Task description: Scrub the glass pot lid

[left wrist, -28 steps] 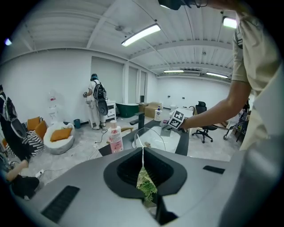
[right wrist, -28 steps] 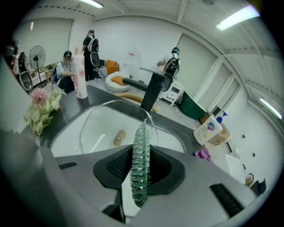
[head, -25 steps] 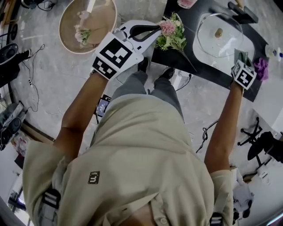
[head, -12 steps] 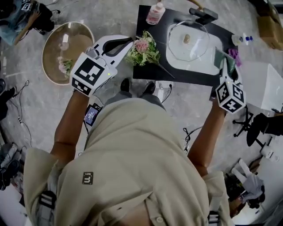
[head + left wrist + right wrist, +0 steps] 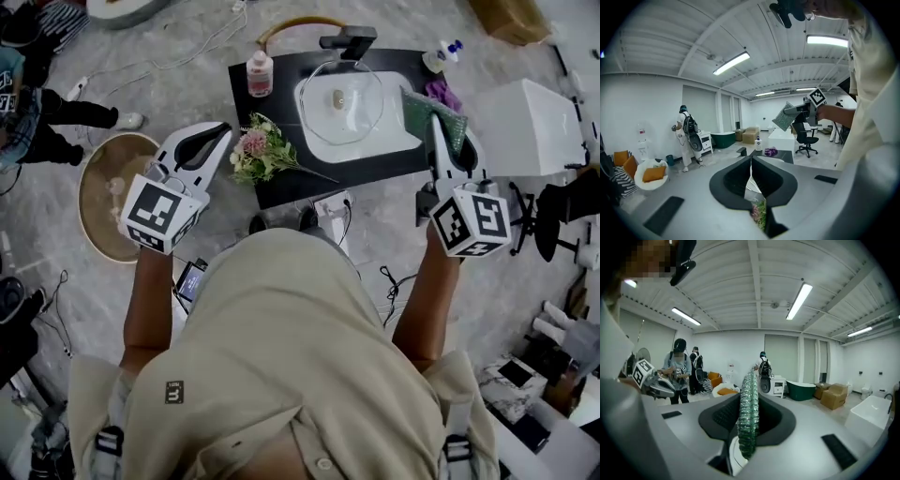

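Left tool [image 5: 214, 134]: pressed together, nothing between, beside the counter [image 5: 281, 103].
Right tool [image 5: 436, 131]: pinching a green sponge [image 5: 420, 108].
Lid [image 5: 339, 101]: in the white sink [image 5: 375, 145], apart from both tools.

Person wears a beige short-sleeved shirt [image 5: 291, 347] with a small dark logo [image 5: 174, 392] and grey shoulder straps [image 5: 108, 441]. Left gripper [image 5: 214, 133] and right gripper [image 5: 435, 131] have white shells and black jaw linings. A black-and-white marker cube [image 5: 155, 214] sits behind each.

"Is the room well lit?"
"Evenly. Strip lights [image 5: 731, 63] on the ceiling glow white, and shadows are faint."
"Any distortion?"
"Both gripper views bulge, with black corners and blurred foregrounds."
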